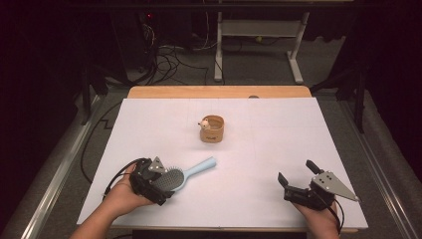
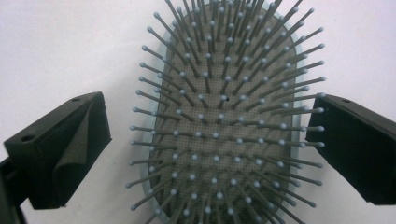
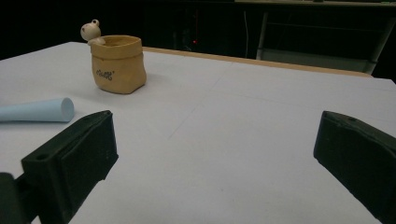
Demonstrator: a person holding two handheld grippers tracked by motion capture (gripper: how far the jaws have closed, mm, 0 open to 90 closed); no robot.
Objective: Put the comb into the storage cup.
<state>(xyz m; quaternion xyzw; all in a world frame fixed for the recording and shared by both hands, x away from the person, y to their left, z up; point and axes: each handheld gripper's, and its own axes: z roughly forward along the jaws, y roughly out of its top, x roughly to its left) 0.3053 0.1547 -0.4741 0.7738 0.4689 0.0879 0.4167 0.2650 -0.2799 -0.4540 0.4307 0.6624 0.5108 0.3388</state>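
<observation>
1. Your left hand-held gripper [image 1: 158,185] sits at the near left of the counter [image 1: 259,144], right over the head of a light blue hairbrush [image 1: 185,175].
2. In the left gripper view, its two black jaws stand wide apart, one on each side of the hairbrush head [image 2: 224,126]. The bristles point up toward the camera. The tips of the outermost bristles reach the right jaw's face; the left jaw is clear of them. The jaws have not closed on anything.
3. The hairbrush lies flat on the white surface with its handle [image 1: 201,166] angled away from you and to the right, toward the middle of the counter.
4. Your right hand-held gripper [image 1: 297,180] rests at the near right, well apart from the hairbrush. Its jaws are spread wide and hold nothing; the right gripper view shows bare white counter between them.
5. A small tan pouch-shaped holder [image 1: 212,129] stands upright near the centre of the counter, beyond the hairbrush handle. A little pale figure [image 1: 204,124] perches at its rim on the left side.
6. In the right gripper view, the end of the handle [image 3: 39,110] lies at the left, near the holder [image 3: 118,64].
</observation>
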